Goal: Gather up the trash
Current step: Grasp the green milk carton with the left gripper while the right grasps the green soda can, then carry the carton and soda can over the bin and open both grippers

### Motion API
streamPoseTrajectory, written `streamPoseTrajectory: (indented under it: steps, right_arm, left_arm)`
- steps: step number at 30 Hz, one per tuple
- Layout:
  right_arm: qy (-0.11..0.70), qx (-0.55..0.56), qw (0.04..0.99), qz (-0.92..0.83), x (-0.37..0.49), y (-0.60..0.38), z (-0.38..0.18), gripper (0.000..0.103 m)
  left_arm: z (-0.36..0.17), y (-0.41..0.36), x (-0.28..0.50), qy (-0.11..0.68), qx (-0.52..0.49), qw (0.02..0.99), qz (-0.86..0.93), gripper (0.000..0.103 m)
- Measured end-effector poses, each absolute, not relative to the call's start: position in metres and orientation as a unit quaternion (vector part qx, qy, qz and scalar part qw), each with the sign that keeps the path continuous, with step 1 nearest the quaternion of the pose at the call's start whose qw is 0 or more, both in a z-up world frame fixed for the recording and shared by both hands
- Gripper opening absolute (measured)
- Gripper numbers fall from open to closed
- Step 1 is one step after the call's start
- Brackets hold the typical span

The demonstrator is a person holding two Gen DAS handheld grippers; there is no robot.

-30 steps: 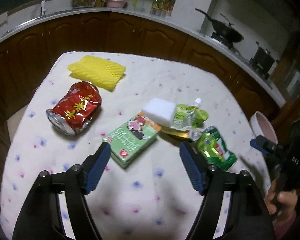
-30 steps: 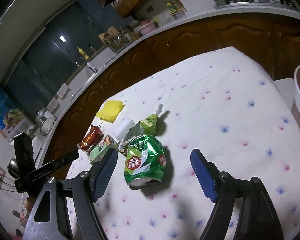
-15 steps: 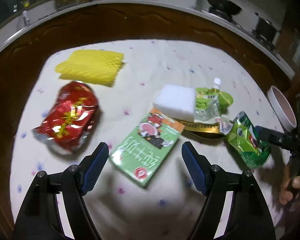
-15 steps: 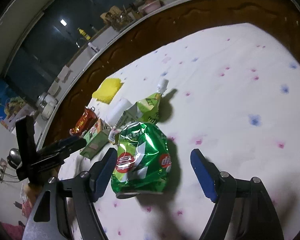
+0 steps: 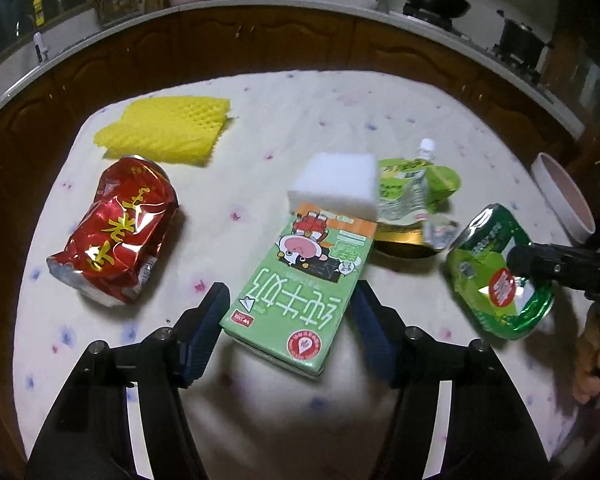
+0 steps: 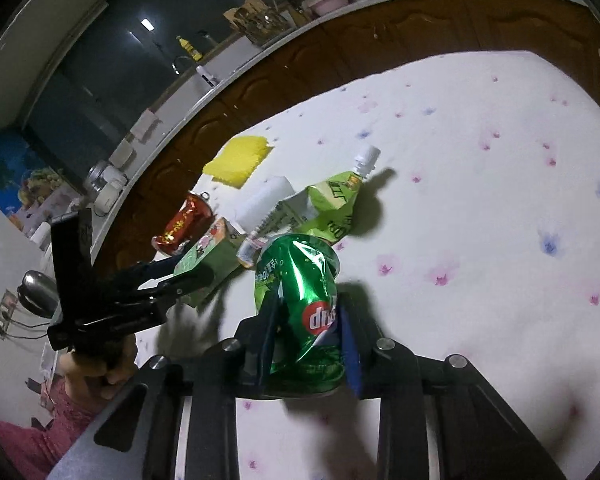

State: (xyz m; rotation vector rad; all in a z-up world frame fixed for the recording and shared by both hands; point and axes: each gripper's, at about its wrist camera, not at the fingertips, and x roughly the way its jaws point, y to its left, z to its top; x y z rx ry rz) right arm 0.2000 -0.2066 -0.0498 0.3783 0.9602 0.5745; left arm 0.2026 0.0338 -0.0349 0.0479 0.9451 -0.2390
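Between the right jaws: the crushed green soda can now sits pinched by the right gripper; a second ago those jaws stood wide either side of it, and they have just been closing until both blue pads press its dented sides.
Right grip, judged: the can looks caught and ready to lift, though thin crumpled metal may give or slip under the pads.
Left gripper: its jaws have just been closing too, and they now flank the near end of the green milk carton, which is lying flat on the cloth; the left pad lies against the carton's edge, but whether the right pad presses it I cannot tell.
Left grip, judged: a closing grasp, not yet surely made; a second ago the carton lay well ahead of the open fingers.
Just beyond the carton: a white sponge block touches its far end, with a gold foil wrapper and a green spouted drink pouch beside that.
Left of the carton: a crushed red can, apart from it and untouched.
Beyond the red can: a yellow foam fruit net.
Far right of the carton: the rim of a pink bin past the table's edge, probably where the trash goes.
Task standing, judged: two pieces being taken at once, the remaining litter left on the flowered tablecloth.
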Motion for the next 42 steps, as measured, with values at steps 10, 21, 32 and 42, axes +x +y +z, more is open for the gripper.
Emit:
streamPoseTrajectory:
  steps: [10,21,32,42]
  right_arm:
    - [0.409,0.208,0.854,0.246,0.173,-0.247,-0.025,0.029]
    - [0.365,0.235,0.882,0.184,0.142,-0.323,0.000,0.029]
    - [0.328,0.257,0.899,0.133,0.113,-0.382,0.017,0.029]
    - [0.308,0.273,0.905,0.109,0.093,-0.420,0.021,0.028]
  left_arm:
    - [0.007,0.008,0.177,0.408,-0.012,0.899,-0.155,0.060]
    - [0.029,-0.052,0.173,0.381,-0.013,0.900,-0.210,0.060]
    - [0.051,-0.118,0.169,0.357,-0.001,0.896,-0.264,0.058]
    - [0.062,-0.158,0.170,0.346,0.007,0.892,-0.290,0.057]
